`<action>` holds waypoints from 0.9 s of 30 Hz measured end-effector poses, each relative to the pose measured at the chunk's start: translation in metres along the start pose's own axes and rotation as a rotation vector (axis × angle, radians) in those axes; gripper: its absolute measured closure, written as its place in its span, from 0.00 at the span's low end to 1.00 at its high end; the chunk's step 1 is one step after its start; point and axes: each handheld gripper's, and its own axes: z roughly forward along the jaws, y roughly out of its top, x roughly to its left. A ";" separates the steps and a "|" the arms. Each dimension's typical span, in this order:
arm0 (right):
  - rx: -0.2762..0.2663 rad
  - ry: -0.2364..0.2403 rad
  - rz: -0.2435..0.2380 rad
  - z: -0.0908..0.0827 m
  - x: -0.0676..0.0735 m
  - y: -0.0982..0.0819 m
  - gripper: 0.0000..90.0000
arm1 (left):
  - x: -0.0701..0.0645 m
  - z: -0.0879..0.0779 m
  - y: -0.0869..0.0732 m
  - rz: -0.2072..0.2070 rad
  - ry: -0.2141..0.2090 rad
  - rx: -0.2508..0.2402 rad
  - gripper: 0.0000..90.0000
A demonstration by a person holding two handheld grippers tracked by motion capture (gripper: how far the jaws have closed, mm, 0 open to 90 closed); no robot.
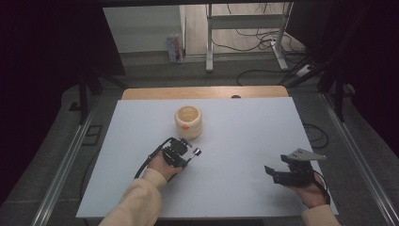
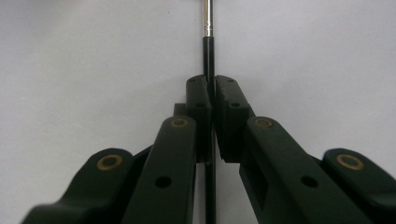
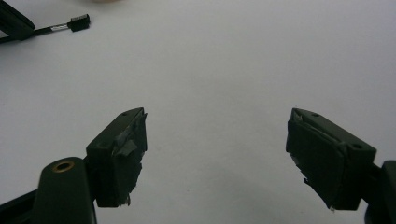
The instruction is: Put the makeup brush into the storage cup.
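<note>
Left gripper [image 2: 212, 100] clamped on thin black tool [image 2: 208, 51] lying flat — probably for lifting toward cream cup [image 1: 188, 121]; right gripper [image 3: 215, 149] wide open, empty.

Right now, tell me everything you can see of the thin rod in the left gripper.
The rod is thin and straight: a black shaft that turns to bright silver metal farther out, ending in a small dark block with a pale face, seen in the high view. It lies low over the white table, pointing away from the hand, just in front of the cream cup and apart from it. The left gripper is shut on its black part, pads pressing both sides. Whether the tip touches the table I cannot tell.
</note>
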 end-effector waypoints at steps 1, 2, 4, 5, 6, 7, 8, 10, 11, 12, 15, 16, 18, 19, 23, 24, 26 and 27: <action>-0.001 -0.001 -0.001 0.000 0.000 0.000 0.22 | 0.000 -0.001 0.000 -0.004 -0.002 -0.008 0.95; -0.001 -0.001 -0.001 0.000 0.000 0.000 0.22 | 0.000 -0.003 0.000 -0.006 -0.005 -0.016 0.95; -0.001 0.000 -0.002 0.000 0.000 0.000 0.22 | 0.001 -0.007 -0.001 -0.008 -0.012 -0.030 0.95; -0.001 0.001 -0.002 0.000 0.000 0.000 0.22 | 0.001 -0.009 -0.001 -0.010 -0.010 -0.039 0.95; -0.001 0.001 -0.002 0.000 0.000 0.000 0.22 | 0.001 -0.011 -0.001 -0.009 -0.014 -0.048 0.95; -0.001 0.001 0.000 0.000 0.000 0.000 0.22 | 0.001 -0.016 -0.002 -0.011 -0.022 -0.070 0.95; -0.001 0.001 0.000 0.000 0.000 0.000 0.22 | 0.001 -0.016 -0.002 -0.011 -0.022 -0.070 0.95; -0.001 0.001 -0.001 0.000 0.001 0.000 0.22 | 0.000 -0.020 -0.003 -0.015 -0.026 -0.092 0.95; 0.000 0.003 -0.003 0.000 0.001 0.000 0.22 | 0.000 -0.022 -0.004 -0.011 -0.028 -0.102 0.95; -0.001 0.003 -0.005 0.001 0.001 0.000 0.22 | 0.000 -0.025 -0.004 -0.014 -0.029 -0.113 0.95; -0.001 0.004 -0.005 0.001 0.002 0.000 0.22 | -0.001 -0.031 -0.006 -0.015 -0.033 -0.145 0.95; -0.001 0.005 -0.005 0.001 0.002 0.000 0.22 | -0.001 -0.036 -0.008 -0.015 -0.033 -0.170 0.95; -0.002 0.007 -0.003 0.001 0.002 0.000 0.22 | -0.001 -0.041 -0.011 -0.017 -0.026 -0.201 0.95; -0.002 0.007 -0.003 0.001 0.002 0.000 0.22 | -0.001 -0.041 -0.011 -0.017 -0.026 -0.201 0.95; -0.001 0.009 -0.002 0.001 0.002 0.000 0.22 | 0.000 -0.049 -0.016 -0.021 -0.025 -0.247 0.95; -0.001 0.009 -0.002 0.001 0.003 0.000 0.22 | 0.001 -0.052 -0.018 -0.023 -0.025 -0.265 0.95; 0.001 0.010 -0.002 0.001 0.003 0.001 0.22 | 0.001 -0.054 -0.020 -0.022 -0.026 -0.271 0.95; 0.001 0.013 0.000 0.002 0.004 0.001 0.22 | 0.001 -0.055 -0.021 -0.025 -0.025 -0.279 0.95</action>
